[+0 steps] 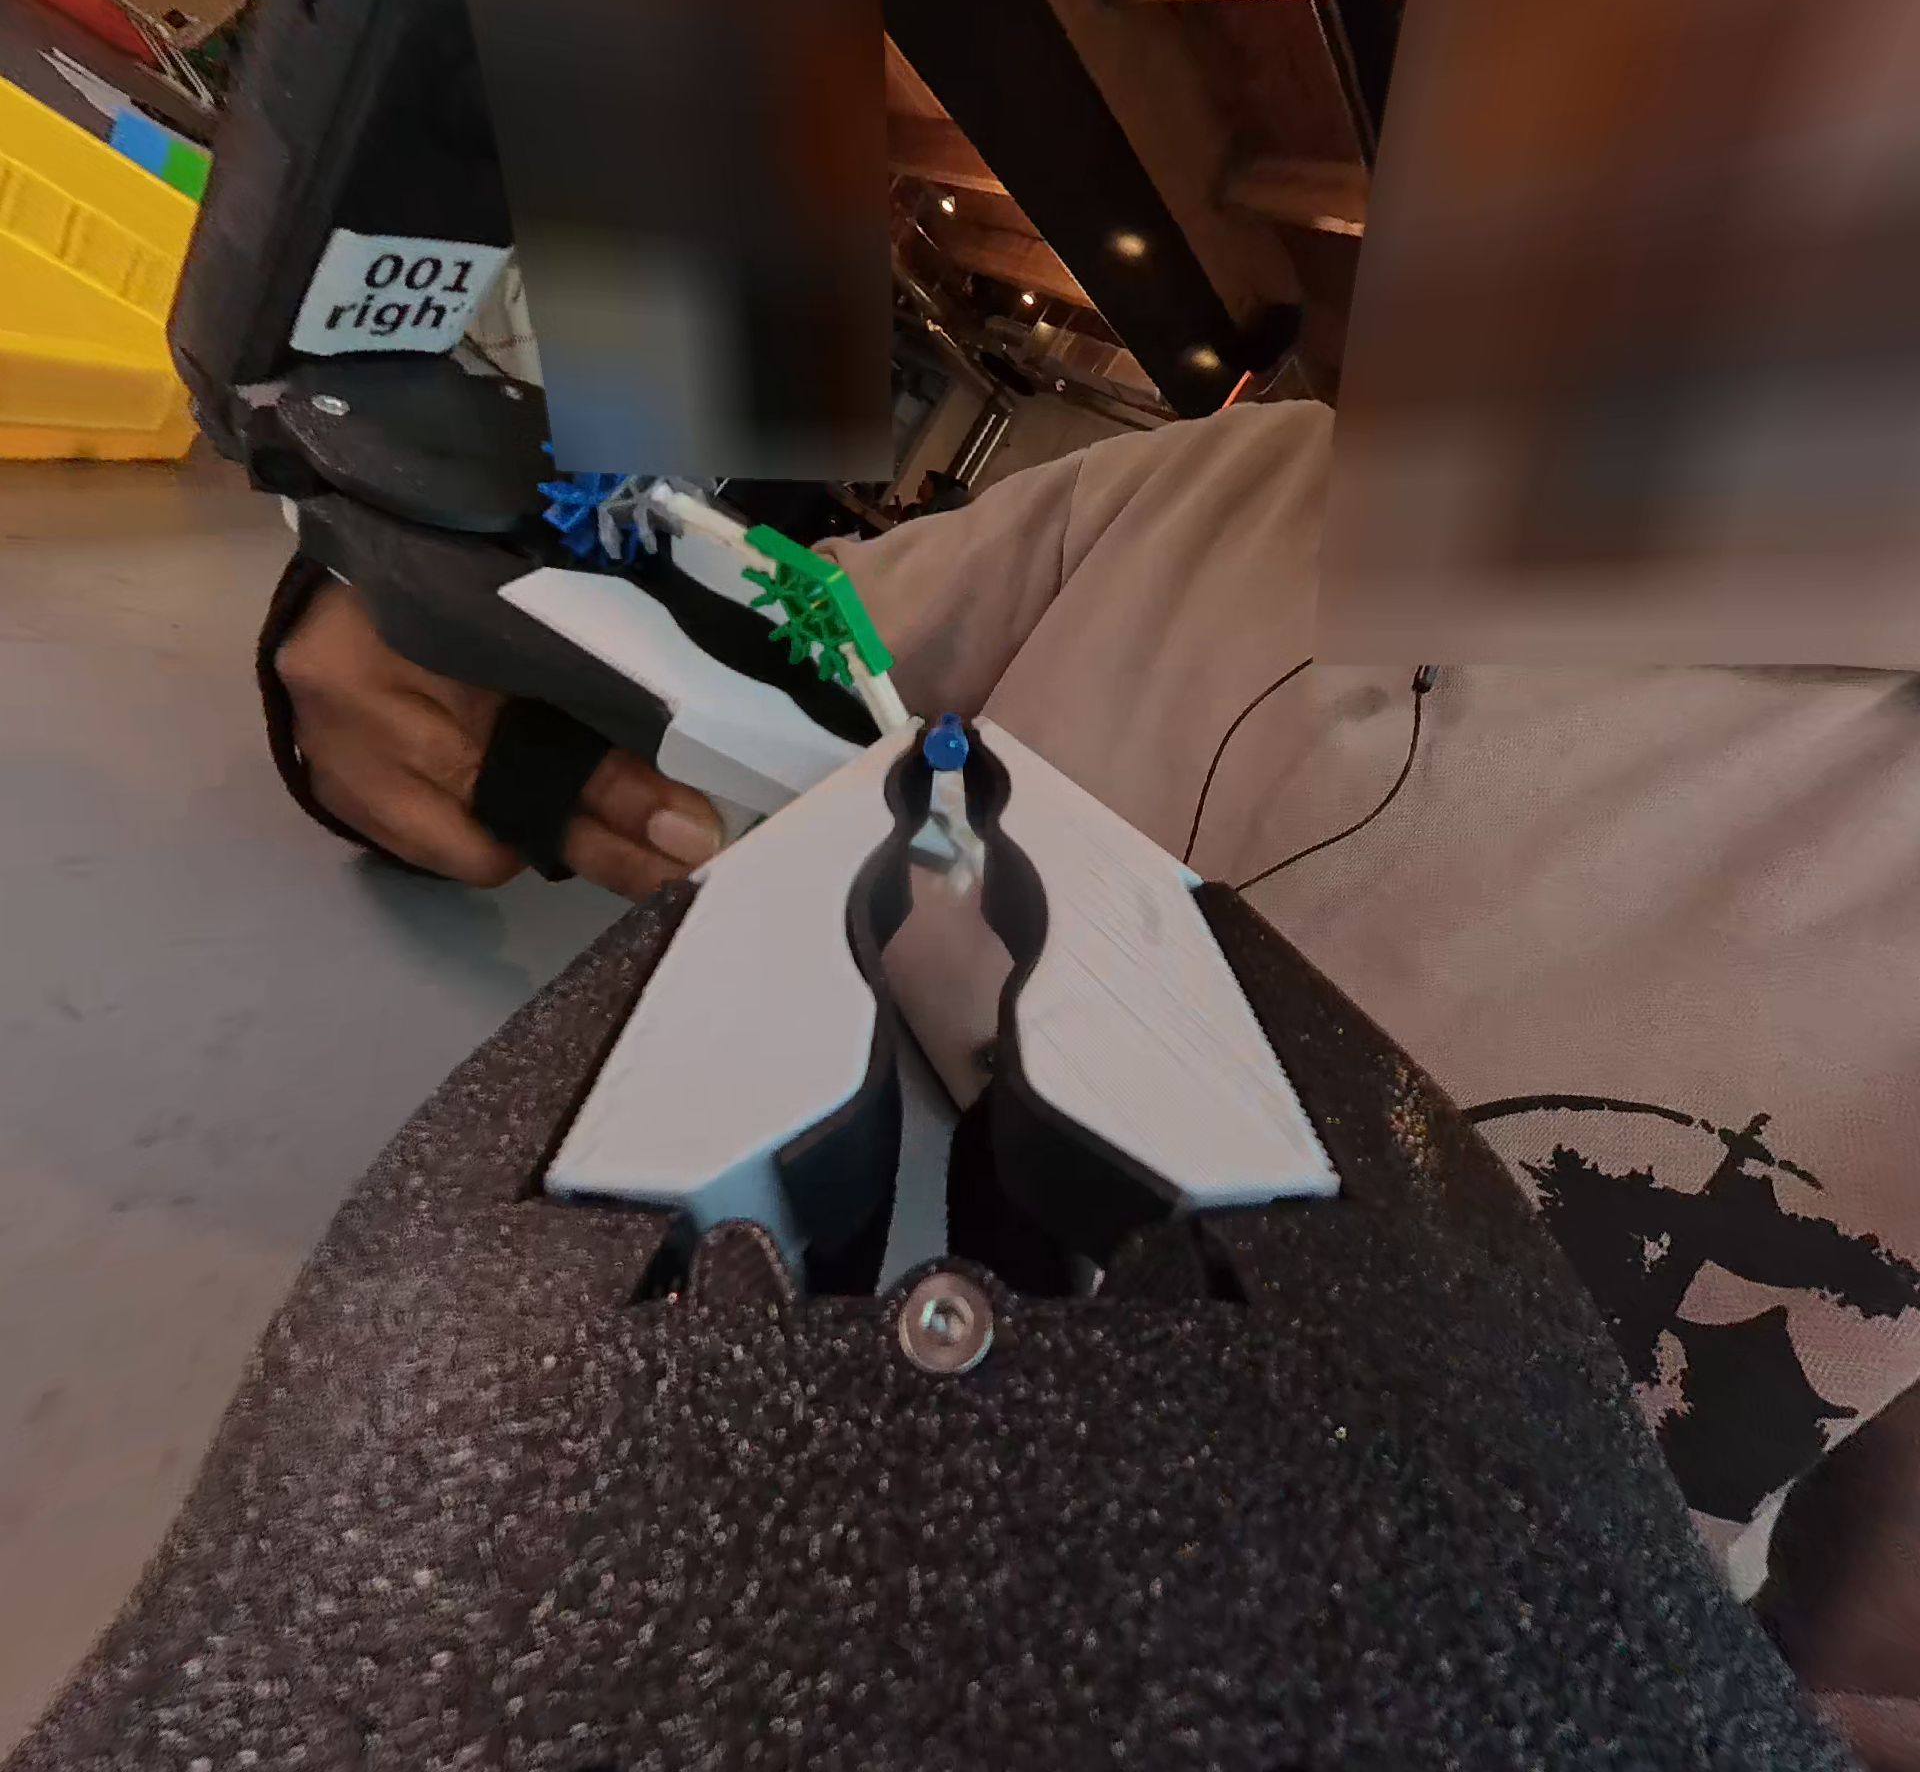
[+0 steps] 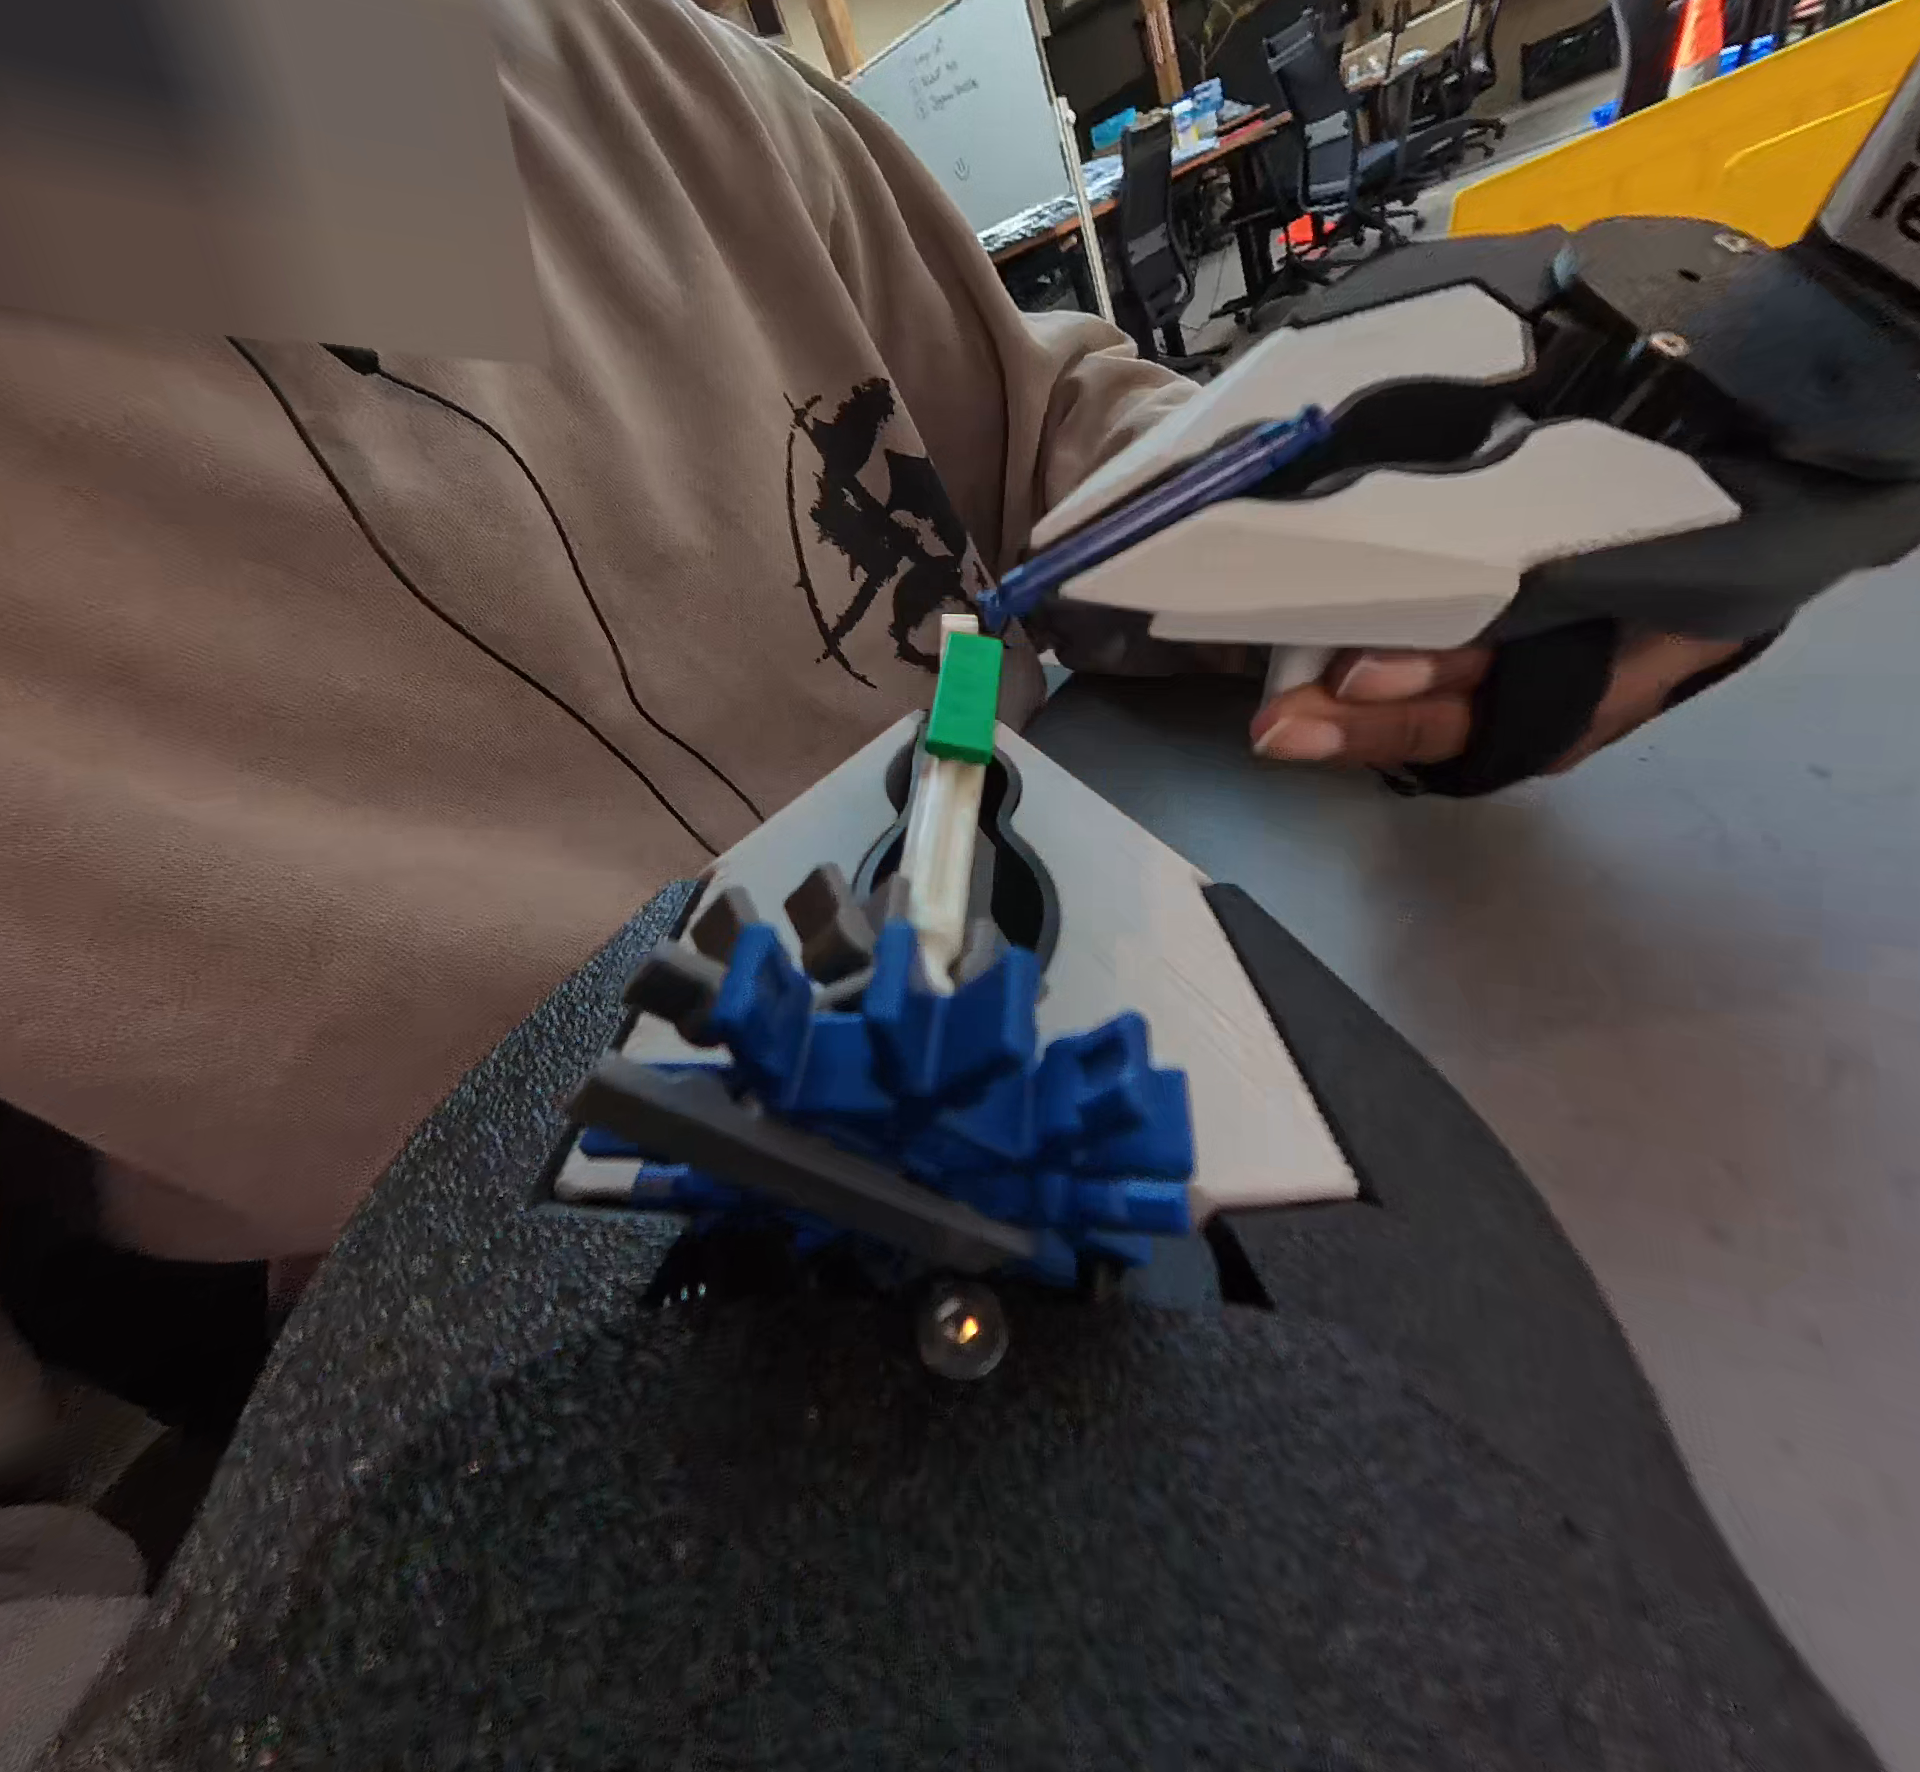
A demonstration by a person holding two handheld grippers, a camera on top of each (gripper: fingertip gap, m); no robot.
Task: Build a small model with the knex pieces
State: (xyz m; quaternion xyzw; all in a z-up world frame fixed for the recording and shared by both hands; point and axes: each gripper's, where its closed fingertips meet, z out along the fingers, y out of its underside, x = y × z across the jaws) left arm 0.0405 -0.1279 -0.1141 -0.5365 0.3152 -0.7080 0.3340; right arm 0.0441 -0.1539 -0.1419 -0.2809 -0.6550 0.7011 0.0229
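My left gripper point(image 1: 943, 792) is shut on a thin blue rod point(image 1: 945, 743), seen end-on between its white fingertips; from the side, the rod point(image 2: 1143, 507) runs along the fingers. My right gripper point(image 2: 961, 766) is shut on a white rod point(image 2: 940, 849) of a small toy assembly. A green connector point(image 2: 963, 699) sits at the rod's far end, and blue and grey snowflake connectors point(image 2: 935, 1078) sit at the near end. The blue rod's tip meets the white rod's end just beyond the green connector point(image 1: 821, 605). Both grippers are held above a grey table point(image 2: 1558, 891).
A person in a beige sweatshirt point(image 2: 623, 475) sits close behind both grippers, a hand point(image 1: 416, 746) on each handle. A yellow bin point(image 1: 83, 288) stands on the table's far side. A whiteboard point(image 2: 966, 112) and office chairs point(image 2: 1330, 143) stand far off. The tips of both grippers are at nearly the same place.
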